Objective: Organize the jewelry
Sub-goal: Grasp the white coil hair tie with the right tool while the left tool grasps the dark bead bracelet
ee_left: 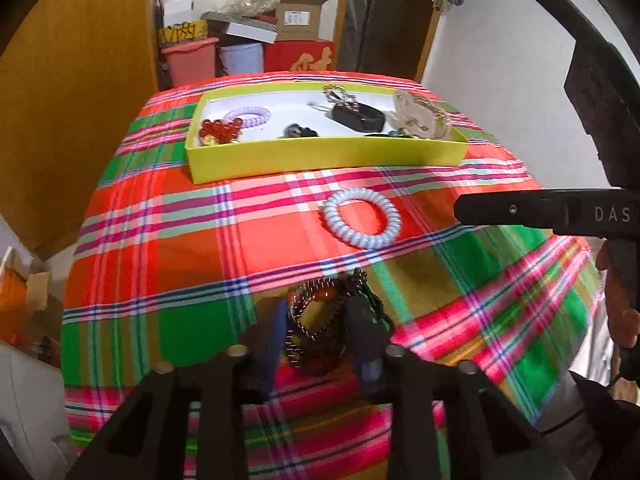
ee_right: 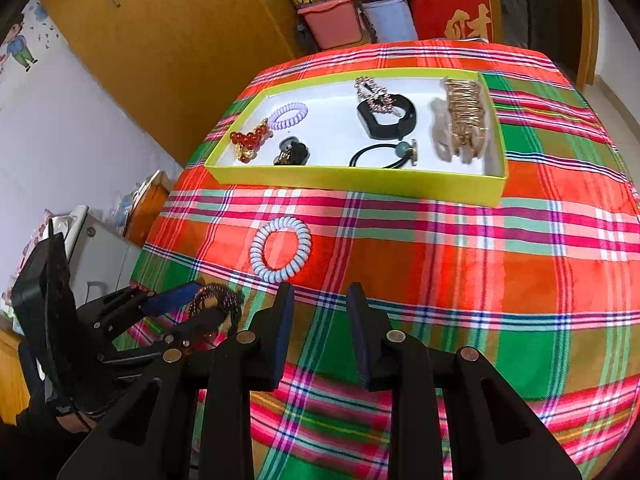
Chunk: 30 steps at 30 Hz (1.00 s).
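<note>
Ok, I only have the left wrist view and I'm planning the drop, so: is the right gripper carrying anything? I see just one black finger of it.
Observer: No. The right gripper is open and empty, above the cloth.
Operator: Is anything hidden behind the front wall of the tray?
Observer: Yes. A black hair tie with a teal bead lies just inside the front wall of the yellow tray.
Operator: Is there bare floor for my beaded string?
Observer: Yes. The white floor between the lilac coil and the black band is bare.
</note>
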{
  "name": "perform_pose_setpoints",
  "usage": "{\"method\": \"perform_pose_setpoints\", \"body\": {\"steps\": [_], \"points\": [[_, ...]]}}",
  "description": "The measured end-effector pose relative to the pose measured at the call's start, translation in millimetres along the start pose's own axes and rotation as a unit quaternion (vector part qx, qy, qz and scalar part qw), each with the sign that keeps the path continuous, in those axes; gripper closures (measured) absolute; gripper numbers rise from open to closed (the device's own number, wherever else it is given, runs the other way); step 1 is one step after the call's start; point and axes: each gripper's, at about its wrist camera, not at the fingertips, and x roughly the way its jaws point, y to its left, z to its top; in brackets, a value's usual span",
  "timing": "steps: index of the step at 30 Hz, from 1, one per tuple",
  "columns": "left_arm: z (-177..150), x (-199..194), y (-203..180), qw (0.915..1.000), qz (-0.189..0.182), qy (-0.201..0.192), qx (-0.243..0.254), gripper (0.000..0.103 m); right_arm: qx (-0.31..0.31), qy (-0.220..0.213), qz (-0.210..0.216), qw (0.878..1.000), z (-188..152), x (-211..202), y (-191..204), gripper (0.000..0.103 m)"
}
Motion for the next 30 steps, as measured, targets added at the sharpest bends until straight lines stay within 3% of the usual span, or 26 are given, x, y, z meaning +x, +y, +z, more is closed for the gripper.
{"method": "perform_pose_setpoints", "body": {"steps": [7, 15, 21, 24, 30], "points": [[4.2, -0.7, 16.4, 0.9995, 0.004, -0.007, -0.031, 0.095, -0.016, 0.012, -0.001, 1.000, 10.3, 21.2, 12.3, 0.075], [6.2, -4.8, 35.0, 0.9978, 0.004, -0.017, -0.063, 0.097, -0.036, 0.031, -0.019, 0.999, 19.6, 48.4, 24.4, 0.075], [8.2, -11.1, 42.4, 0.9967, -0.001, -0.027, -0.077, 0.097, -0.070, 0.032, -0.058, 0.995, 21.0, 56.7, 37.5, 0.076], [9.7, -13.5, 46.8, 0.9960, -0.004, -0.031, -0.083, 0.097, -0.095, 0.028, -0.093, 0.991, 19.6, 59.4, 44.2, 0.091], [10.1, -16.8, 52.2, 0.9954, -0.005, -0.035, -0.089, 0.097, -0.101, 0.028, -0.106, 0.989, 18.8, 58.5, 43.0, 0.094]]}}
